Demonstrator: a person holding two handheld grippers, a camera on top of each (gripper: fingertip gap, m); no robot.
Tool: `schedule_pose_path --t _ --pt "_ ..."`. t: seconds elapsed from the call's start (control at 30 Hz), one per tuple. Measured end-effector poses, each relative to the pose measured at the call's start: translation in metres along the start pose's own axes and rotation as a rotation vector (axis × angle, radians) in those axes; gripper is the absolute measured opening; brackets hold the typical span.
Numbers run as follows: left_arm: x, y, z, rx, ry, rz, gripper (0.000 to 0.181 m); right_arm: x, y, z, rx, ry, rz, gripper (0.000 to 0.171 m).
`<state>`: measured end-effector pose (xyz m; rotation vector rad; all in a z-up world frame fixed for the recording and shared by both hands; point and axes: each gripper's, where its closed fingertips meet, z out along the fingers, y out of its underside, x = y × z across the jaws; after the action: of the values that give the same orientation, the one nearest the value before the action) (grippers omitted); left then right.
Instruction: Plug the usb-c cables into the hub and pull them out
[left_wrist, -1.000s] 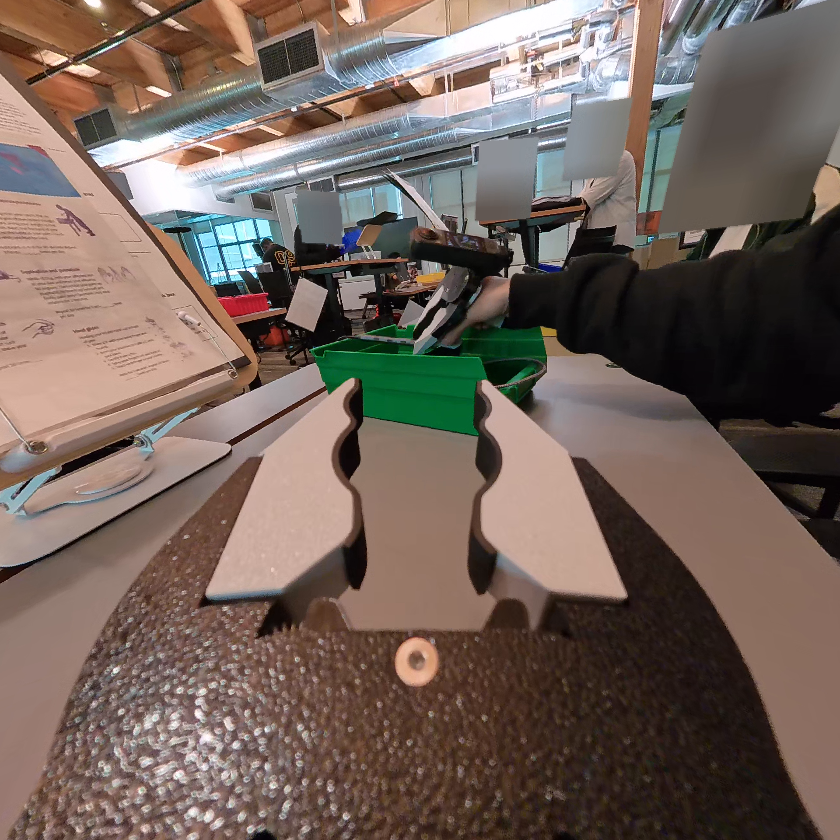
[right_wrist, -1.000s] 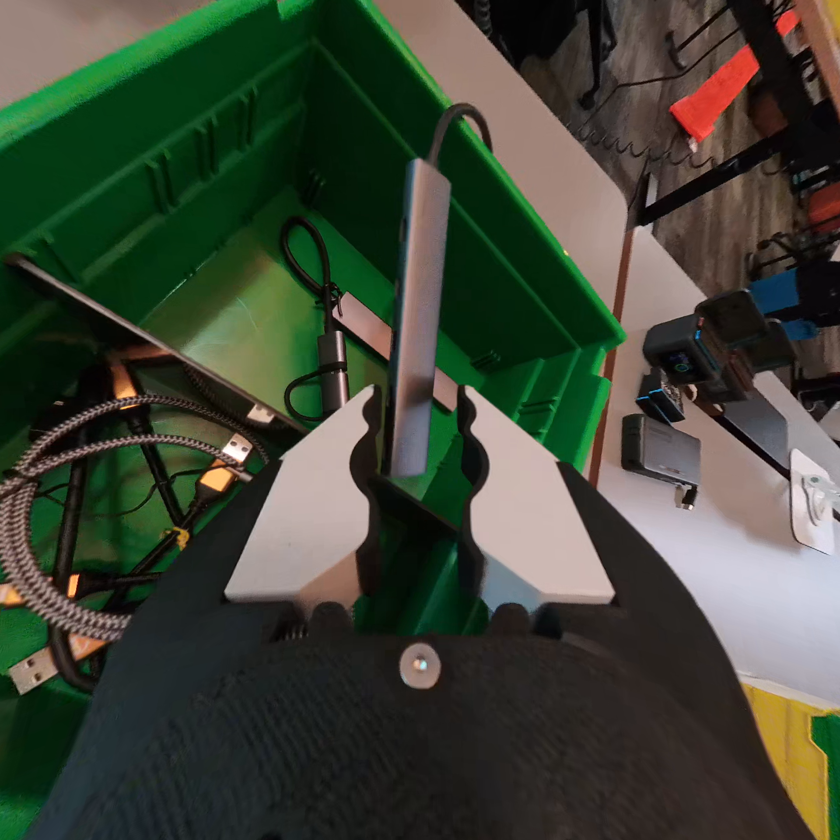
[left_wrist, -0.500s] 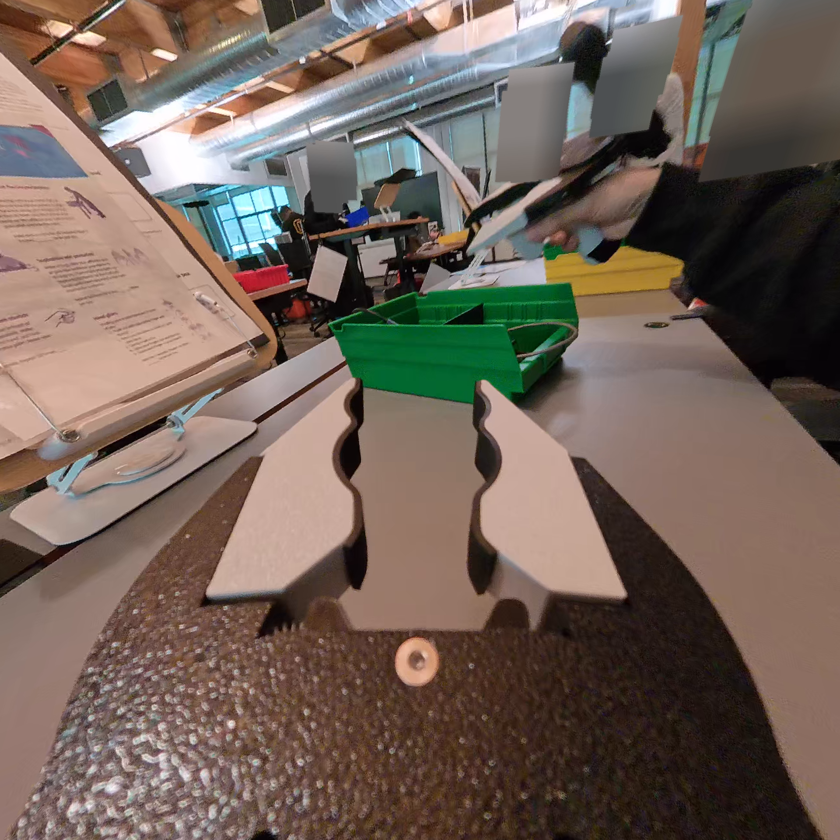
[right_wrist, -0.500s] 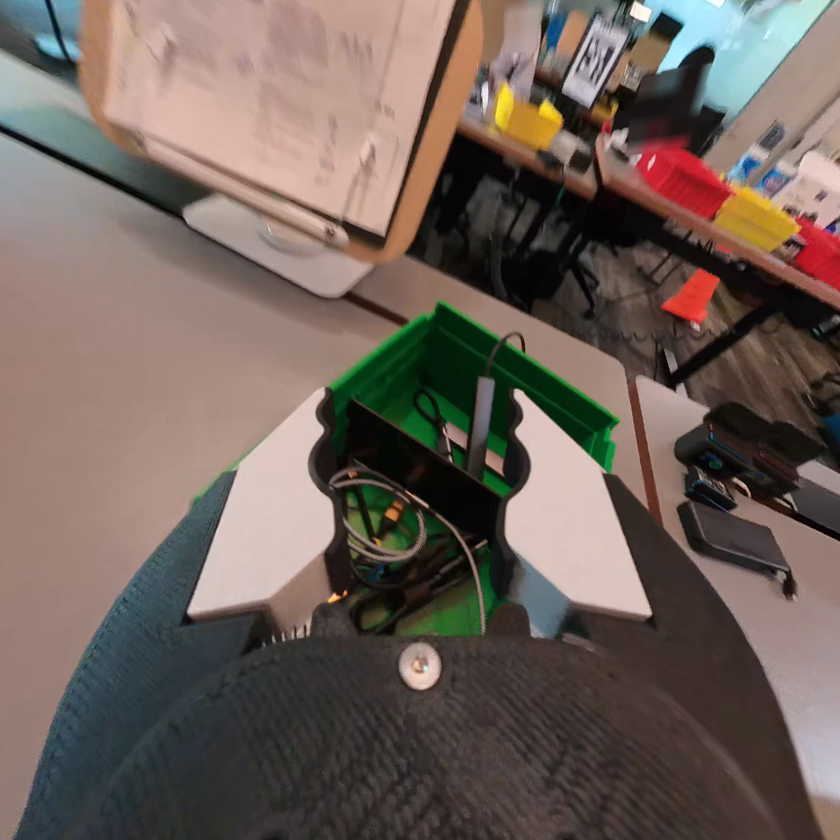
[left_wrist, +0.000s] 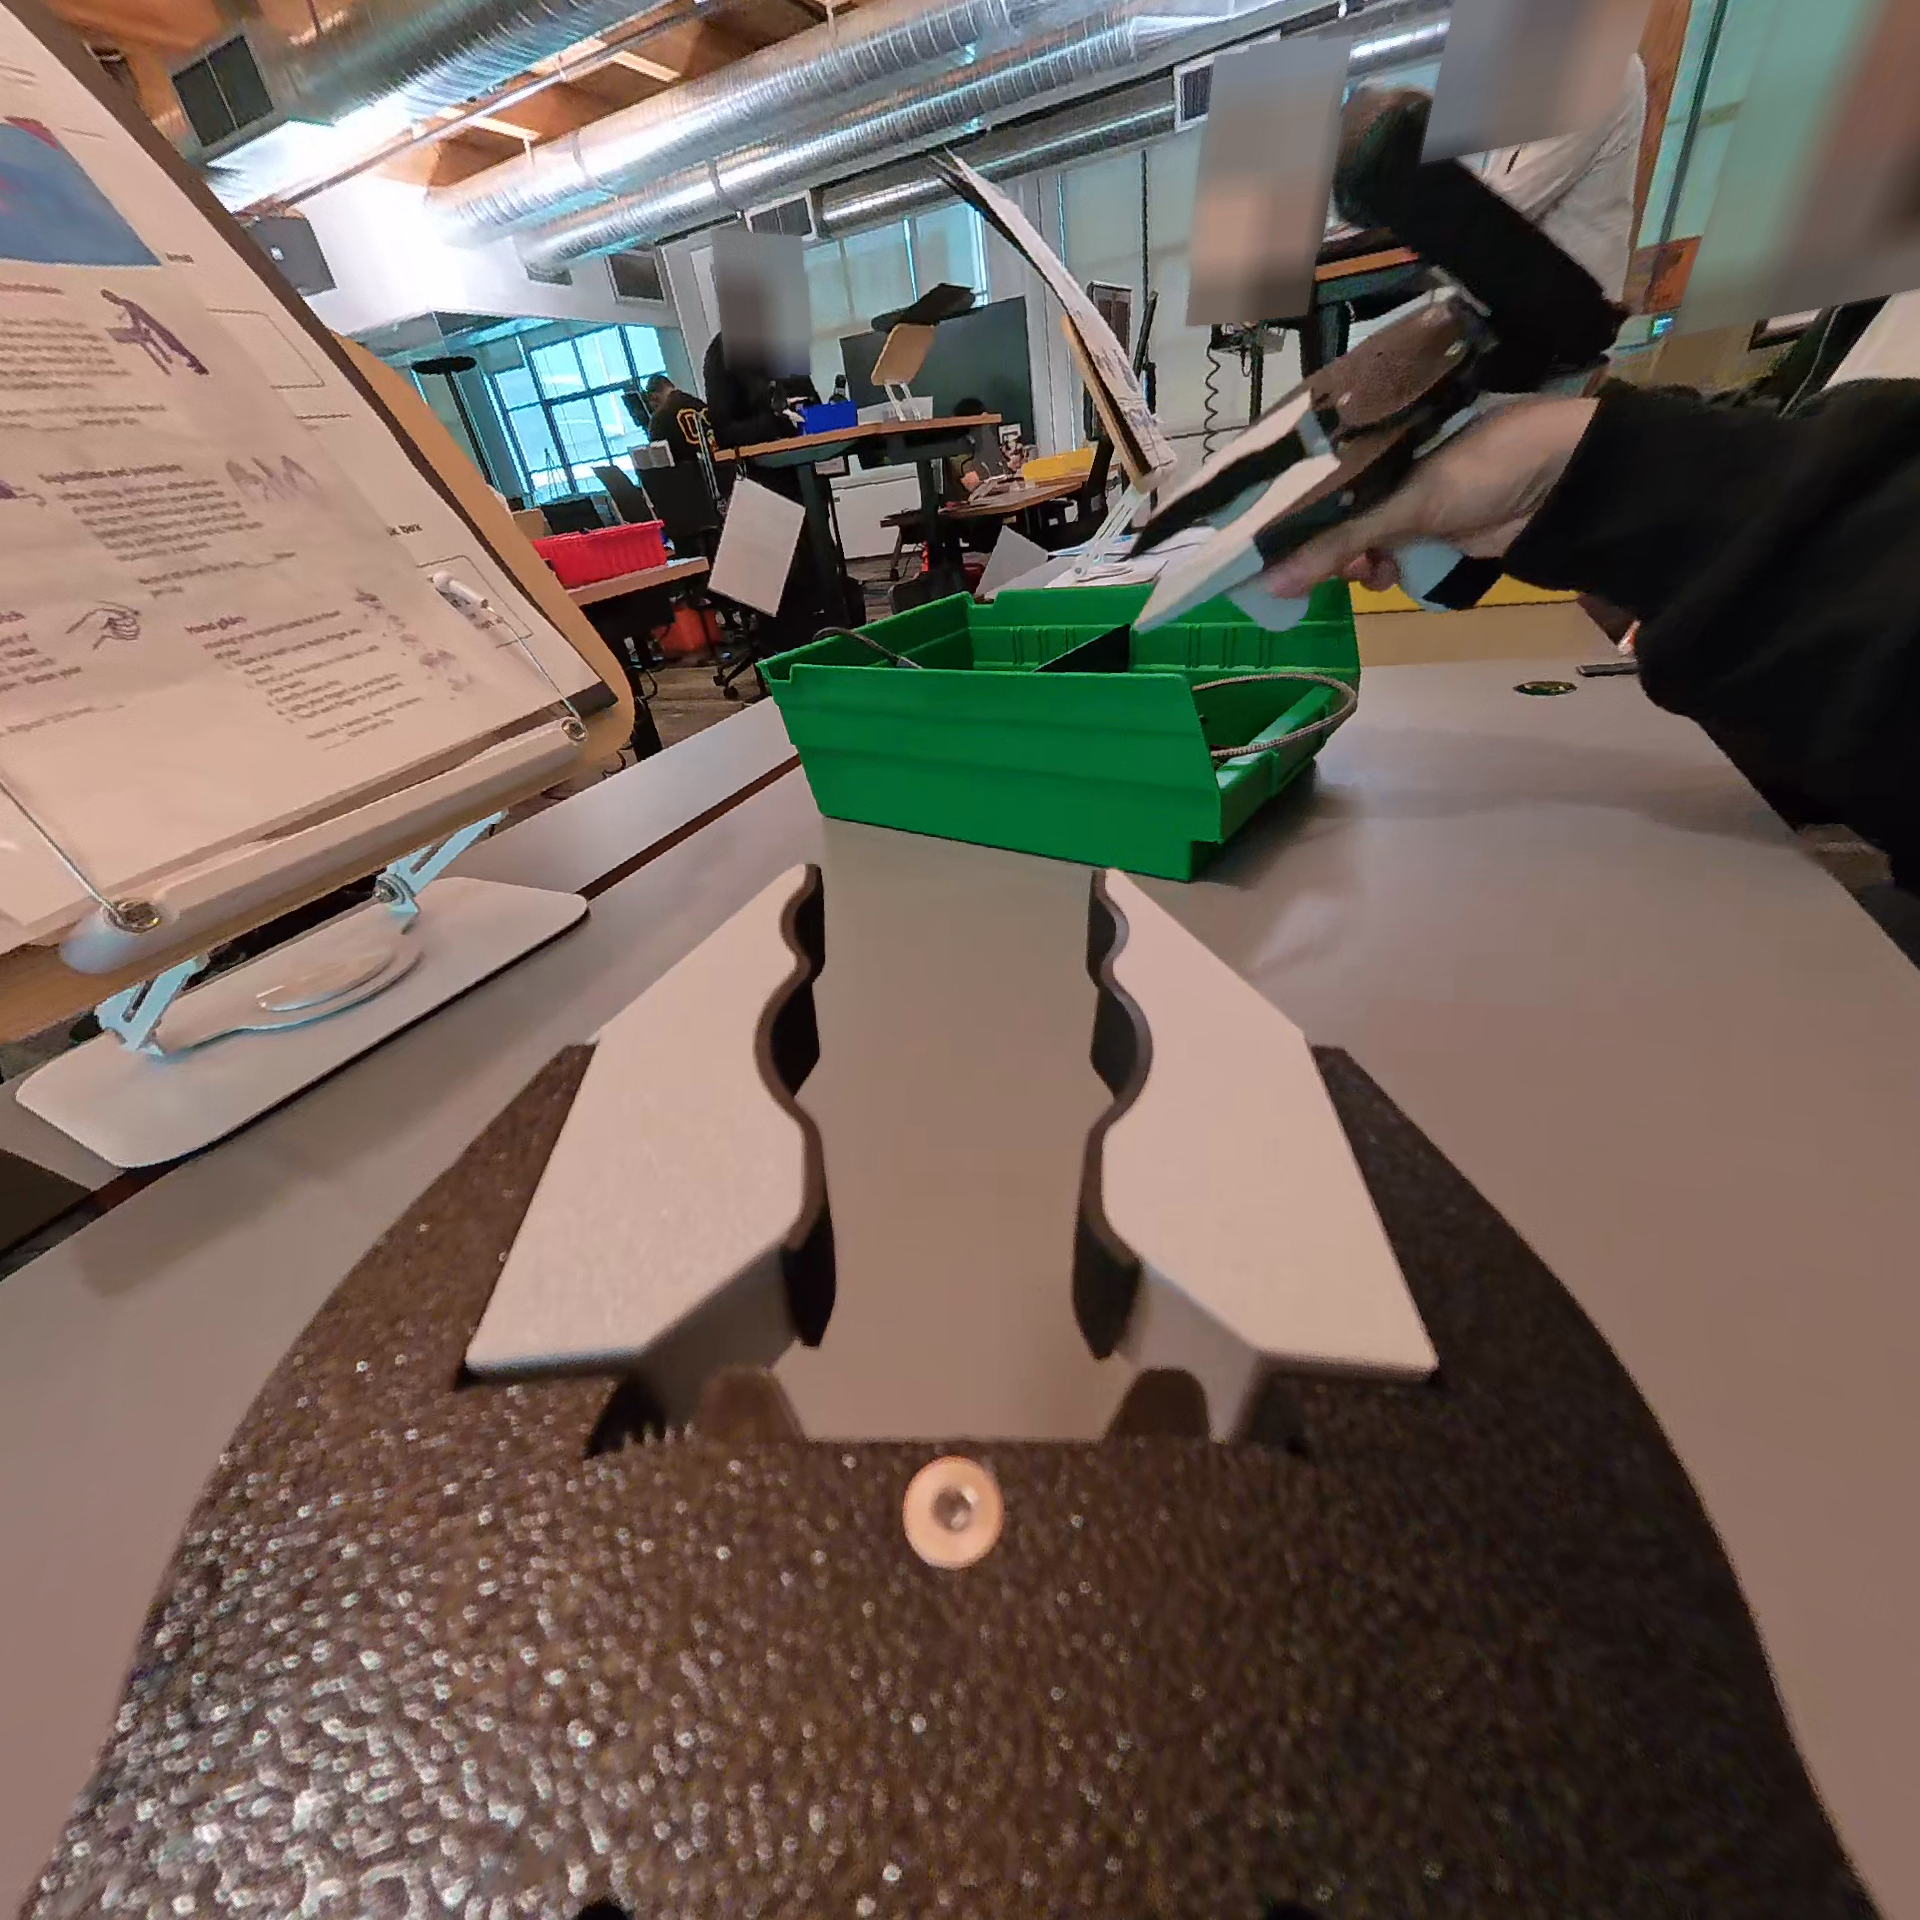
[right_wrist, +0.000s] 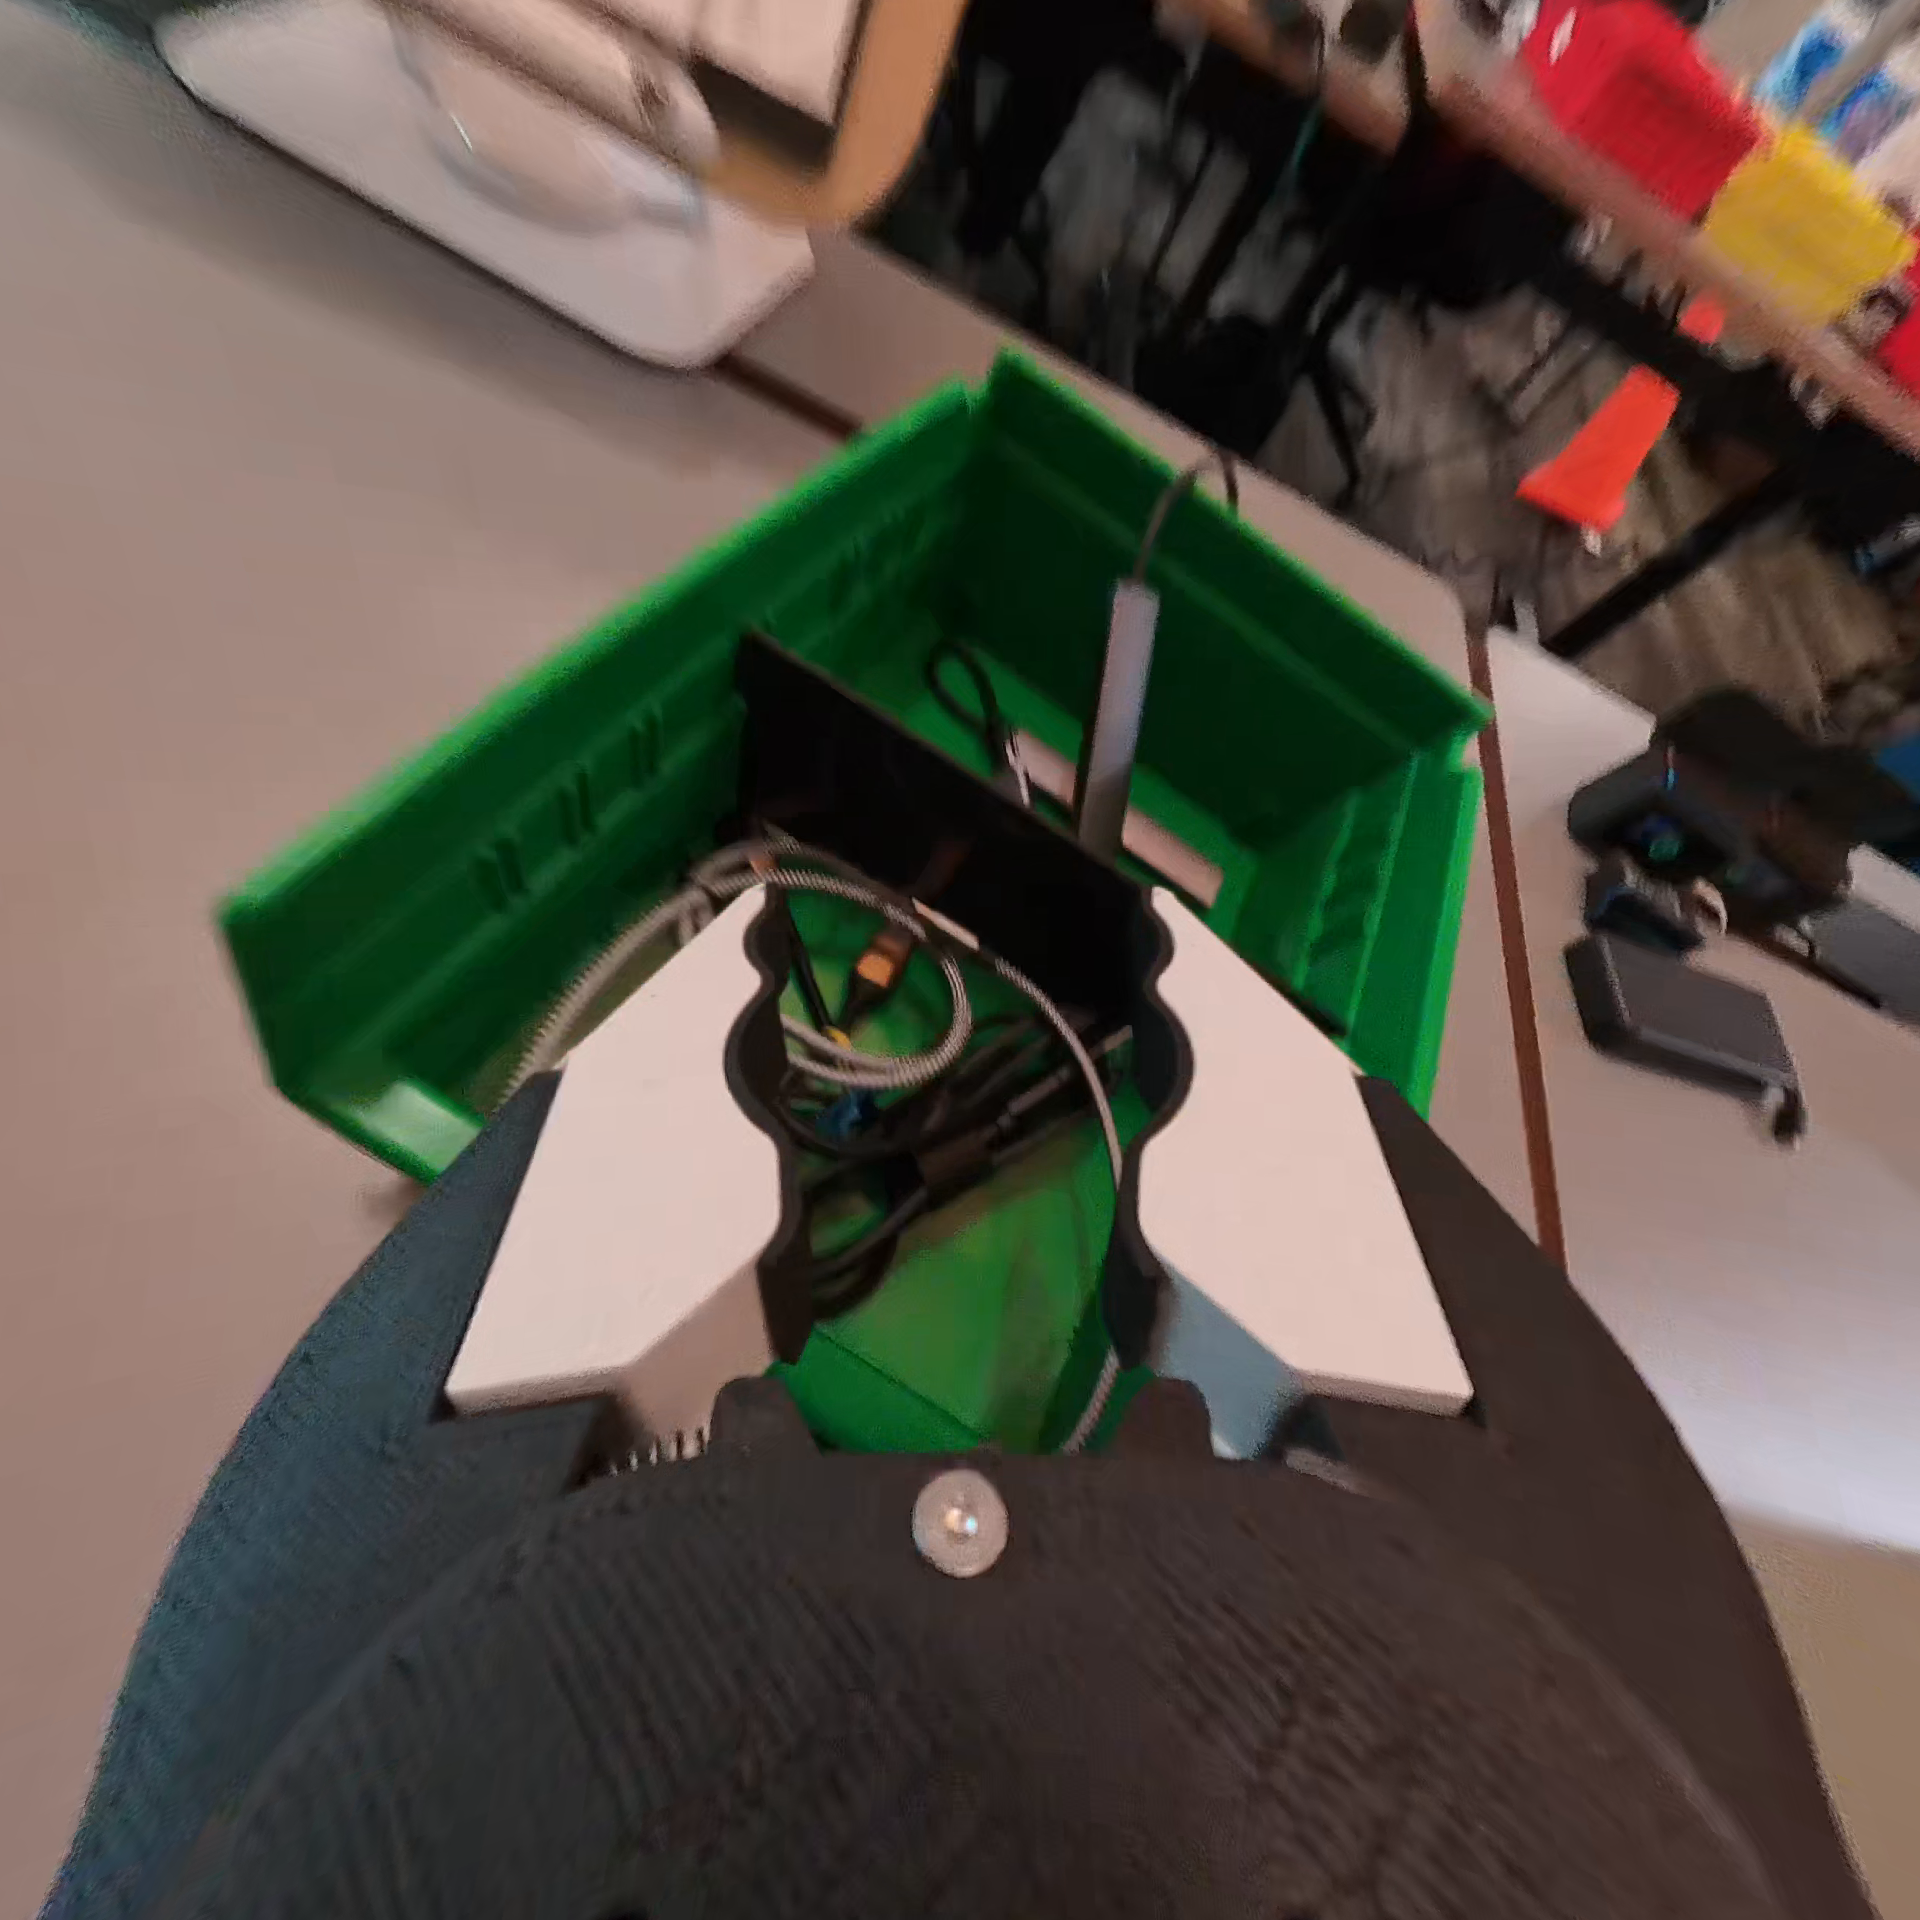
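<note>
A green bin (left_wrist: 1018, 748) stands on the grey table ahead of my left gripper (left_wrist: 956, 904), which is open and empty low over the table. In the right wrist view the bin (right_wrist: 582, 790) has a black divider (right_wrist: 914, 810). A slim grey hub (right_wrist: 1117, 717) leans upright in the far compartment, its cable over the rim. A second grey hub (right_wrist: 1169, 847) lies flat beside it. Several coiled cables (right_wrist: 914, 1049) fill the near compartment. My right gripper (right_wrist: 951, 914) is open and empty above those cables; it also shows in the left wrist view (left_wrist: 1226, 561), over the bin.
A document stand (left_wrist: 260, 499) on a white base (left_wrist: 312, 997) is at the left of the table. Black devices (right_wrist: 1683, 1029) lie on the neighbouring table right of the bin. A person's dark sleeve (left_wrist: 1714, 582) reaches in from the right. The grippers' ends are close to 35 centimeters from one another. My left tips are about 40 centimeters from the slim grey hub (right_wrist: 1117, 717), my right tips only 15 centimeters.
My right gripper has risen out of the far compartment, away from the leaning hub, and now hangs over the cable compartment. The hub stays leaning in the bin. My left gripper has barely moved.
</note>
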<state>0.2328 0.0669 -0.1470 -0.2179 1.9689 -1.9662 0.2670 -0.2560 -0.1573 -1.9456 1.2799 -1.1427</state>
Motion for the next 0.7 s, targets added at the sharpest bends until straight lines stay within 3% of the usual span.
schedule_pose_path --t 0.13,0.4,0.7 --pt "0.002 0.003 0.002 -0.01 0.01 -0.011 0.049 0.012 0.041 0.015 -0.168 0.053 -0.05 0.067" --pt "0.0 0.011 0.004 -0.037 0.013 -0.018 0.049 0.02 0.056 0.02 -0.179 0.037 -0.047 0.065" --pt "0.001 0.01 0.006 -0.043 0.017 -0.017 0.049 -0.03 -0.004 -0.023 0.118 -0.149 0.014 0.066"
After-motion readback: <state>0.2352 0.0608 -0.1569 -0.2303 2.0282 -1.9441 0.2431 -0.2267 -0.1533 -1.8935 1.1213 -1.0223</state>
